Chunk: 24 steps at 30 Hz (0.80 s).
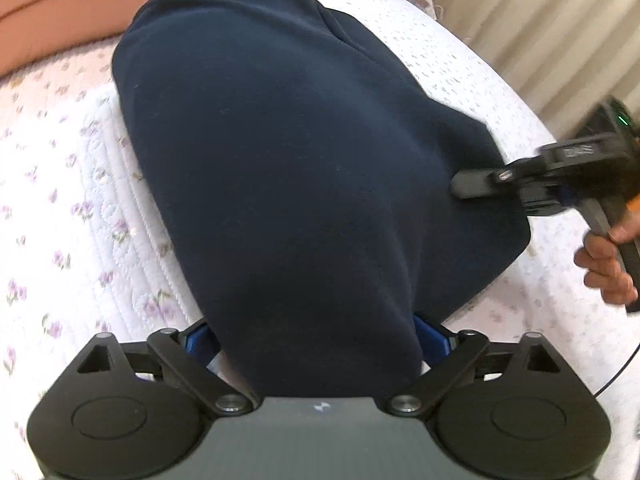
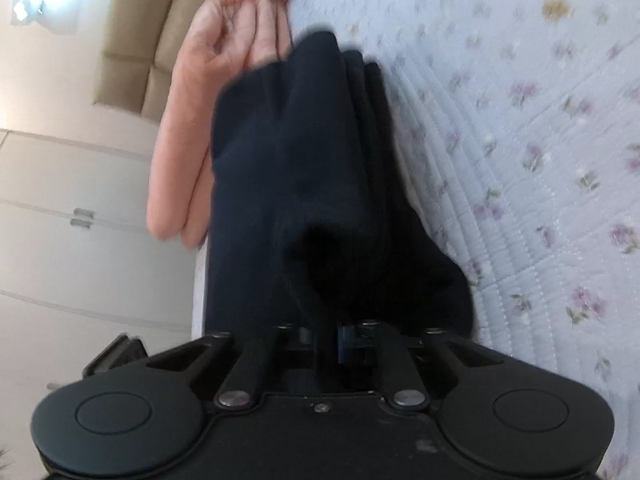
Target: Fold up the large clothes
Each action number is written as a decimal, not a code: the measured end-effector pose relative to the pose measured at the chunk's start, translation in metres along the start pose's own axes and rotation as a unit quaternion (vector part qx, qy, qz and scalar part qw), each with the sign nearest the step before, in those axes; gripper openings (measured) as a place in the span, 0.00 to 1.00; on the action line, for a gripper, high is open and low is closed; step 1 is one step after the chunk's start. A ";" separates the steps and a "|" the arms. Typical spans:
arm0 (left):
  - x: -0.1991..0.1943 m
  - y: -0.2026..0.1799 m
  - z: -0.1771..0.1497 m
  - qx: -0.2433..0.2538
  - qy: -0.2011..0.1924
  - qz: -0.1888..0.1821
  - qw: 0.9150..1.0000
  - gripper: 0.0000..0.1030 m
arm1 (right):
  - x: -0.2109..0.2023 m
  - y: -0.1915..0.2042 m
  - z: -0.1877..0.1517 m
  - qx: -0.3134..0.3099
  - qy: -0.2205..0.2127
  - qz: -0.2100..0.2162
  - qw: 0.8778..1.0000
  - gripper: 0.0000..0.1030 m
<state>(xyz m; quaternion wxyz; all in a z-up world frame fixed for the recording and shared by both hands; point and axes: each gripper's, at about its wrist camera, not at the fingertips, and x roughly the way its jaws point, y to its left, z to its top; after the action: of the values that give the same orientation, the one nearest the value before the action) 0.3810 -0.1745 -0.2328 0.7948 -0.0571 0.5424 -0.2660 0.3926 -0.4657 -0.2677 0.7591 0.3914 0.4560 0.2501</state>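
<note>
Two wrist views of a dark navy fleece garment point(image 1: 304, 152) lying on a bed covered by a white quilted bedspread with small purple flowers point(image 1: 72, 184).

Left gripper point(image 1: 316, 344): its blue-padded fingers point(image 1: 430, 338) stand well apart, the near end of the navy cloth bunched between them; whether the pads press on it cannot be told.

Right gripper point(image 2: 332, 340): fingers point(image 2: 346, 340) drawn almost together, pinching a gathered fold of the same garment. In the left view it sits at the garment's right edge, held by a hand point(image 1: 608, 264).

A folded peach-pink blanket point(image 2: 192, 128) lies beyond the garment, beside a beige padded headboard point(image 2: 152, 40).
</note>
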 end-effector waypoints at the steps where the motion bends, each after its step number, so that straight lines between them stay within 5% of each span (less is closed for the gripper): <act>1: -0.008 0.003 0.000 -0.012 0.002 -0.012 1.000 0.93 | -0.016 0.012 -0.001 -0.022 -0.024 0.012 0.999 0.12; 4: -0.028 0.015 0.001 -0.048 -0.003 -0.059 0.997 0.95 | -0.054 0.029 -0.002 -0.091 -0.080 -0.004 0.993 0.10; 8: -0.048 0.021 0.010 -0.019 -0.042 -0.042 0.998 0.99 | -0.031 -0.007 -0.004 -0.084 -0.025 -0.100 0.991 0.10; 11: -0.043 0.040 0.023 -0.056 -0.069 -0.031 0.996 0.99 | -0.012 -0.024 -0.004 -0.065 0.011 -0.137 0.988 0.17; 14: -0.030 0.064 0.037 -0.111 -0.092 -0.066 0.987 0.99 | -0.019 0.003 0.006 -0.098 0.000 -0.152 0.984 0.37; 16: -0.023 0.069 0.043 -0.126 -0.103 -0.062 0.985 0.96 | -0.012 0.037 0.018 -0.160 -0.024 -0.157 0.974 0.92; 17: -0.019 0.066 0.047 -0.119 -0.100 -0.063 0.986 0.97 | -0.011 0.054 0.027 -0.202 -0.040 -0.151 0.967 1.00; 21: -0.004 0.054 0.051 -0.082 -0.087 -0.044 0.992 0.99 | 0.031 0.106 0.076 -0.311 -0.011 -0.096 0.946 1.00; 24: -0.001 0.050 0.048 -0.076 -0.085 -0.039 0.993 1.00 | 0.098 0.127 0.118 -0.366 0.025 -0.104 0.924 1.00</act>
<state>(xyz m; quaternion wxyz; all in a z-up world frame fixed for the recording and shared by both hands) 0.4413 -0.1409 -0.2315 0.8204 -0.1606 0.4892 -0.2487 0.5396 -0.3639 -0.1790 0.8594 0.0303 0.3898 0.3295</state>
